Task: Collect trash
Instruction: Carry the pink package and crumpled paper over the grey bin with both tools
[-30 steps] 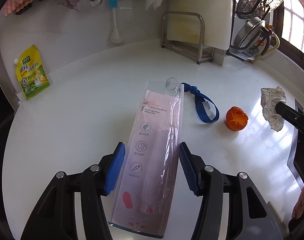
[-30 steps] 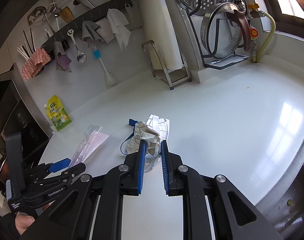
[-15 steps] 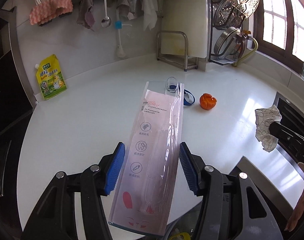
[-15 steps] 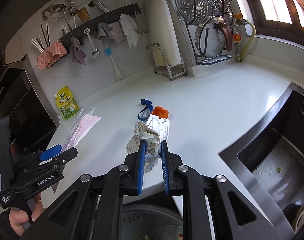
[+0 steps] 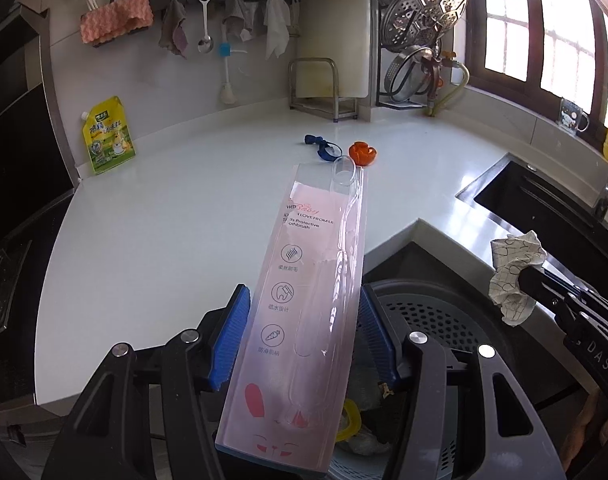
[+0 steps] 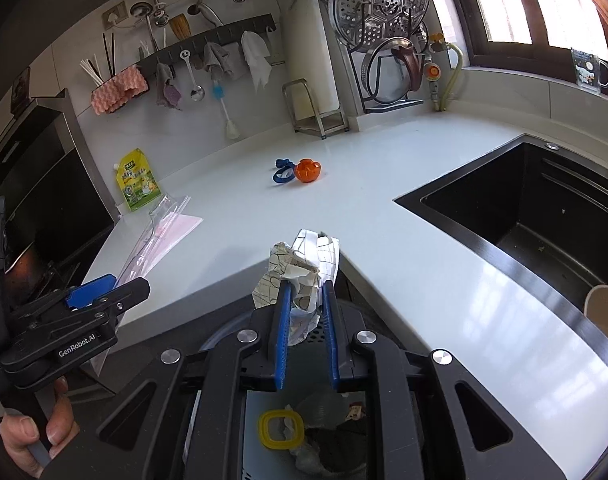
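My left gripper (image 5: 301,332) is shut on a long pink toothbrush package (image 5: 308,300), which sticks out forward over the counter's front edge. My right gripper (image 6: 306,312) is shut on a crumpled patterned paper wad (image 6: 299,264), seen also as the paper wad (image 5: 514,276) in the left wrist view. Both grippers hang over a grey trash bin (image 5: 436,316) below the counter; the trash bin (image 6: 287,428) holds a yellow ring and scraps. Back on the white counter lie an orange peel (image 6: 308,170) and a blue strap (image 6: 281,172).
A yellow-green pouch (image 5: 107,136) leans on the back wall. A dark sink (image 6: 544,208) is set in the counter at right. A metal rack (image 5: 324,88), pot lids and hanging utensils line the back. A hand (image 6: 35,432) grips the left tool's handle.
Both grippers have drawn back from the counter with their loads and now hang over the trash bin. The orange peel and blue strap stay put, now farther away.
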`<state>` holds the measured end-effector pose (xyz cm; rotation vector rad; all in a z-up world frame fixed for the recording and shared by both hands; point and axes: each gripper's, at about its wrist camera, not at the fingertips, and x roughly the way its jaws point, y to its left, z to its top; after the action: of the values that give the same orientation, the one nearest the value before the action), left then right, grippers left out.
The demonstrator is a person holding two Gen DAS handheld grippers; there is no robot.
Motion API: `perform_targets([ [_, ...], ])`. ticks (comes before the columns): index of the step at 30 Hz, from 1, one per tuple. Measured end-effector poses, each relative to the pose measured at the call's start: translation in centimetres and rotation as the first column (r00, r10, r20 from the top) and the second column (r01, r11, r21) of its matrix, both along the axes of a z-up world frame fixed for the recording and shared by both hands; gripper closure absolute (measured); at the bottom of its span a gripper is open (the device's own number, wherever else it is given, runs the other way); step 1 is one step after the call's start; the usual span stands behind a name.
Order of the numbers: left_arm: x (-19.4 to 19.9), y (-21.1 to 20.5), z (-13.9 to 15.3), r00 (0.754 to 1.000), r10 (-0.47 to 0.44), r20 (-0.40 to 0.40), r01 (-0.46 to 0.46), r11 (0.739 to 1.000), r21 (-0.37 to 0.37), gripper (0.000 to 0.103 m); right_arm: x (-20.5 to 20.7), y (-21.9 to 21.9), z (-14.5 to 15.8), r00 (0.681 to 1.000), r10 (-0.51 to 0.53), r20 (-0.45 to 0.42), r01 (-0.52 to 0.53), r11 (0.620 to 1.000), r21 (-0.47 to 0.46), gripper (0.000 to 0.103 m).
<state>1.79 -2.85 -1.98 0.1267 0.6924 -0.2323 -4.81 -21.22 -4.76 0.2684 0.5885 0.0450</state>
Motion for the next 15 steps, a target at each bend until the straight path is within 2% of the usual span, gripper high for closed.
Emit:
perform_targets([
  [8, -3.6, -0.5, -1.9, 0.998, -0.048, -0.036, 0.048, 0.999, -0.015, 0.049, -3.5, 0.6, -1.9, 0.999, 0.007, -0.032, -0.007, 1.000, -0.004, 0.088],
  [15, -4.8, -1.9, -4.4, 0.990, -0.096, -0.099, 0.094, 0.995, -0.022, 0.049, -4.1, 1.2, -3.3, 0.998, 0.017, -0.065, -0.019, 0.999, -0.026, 0.088],
])
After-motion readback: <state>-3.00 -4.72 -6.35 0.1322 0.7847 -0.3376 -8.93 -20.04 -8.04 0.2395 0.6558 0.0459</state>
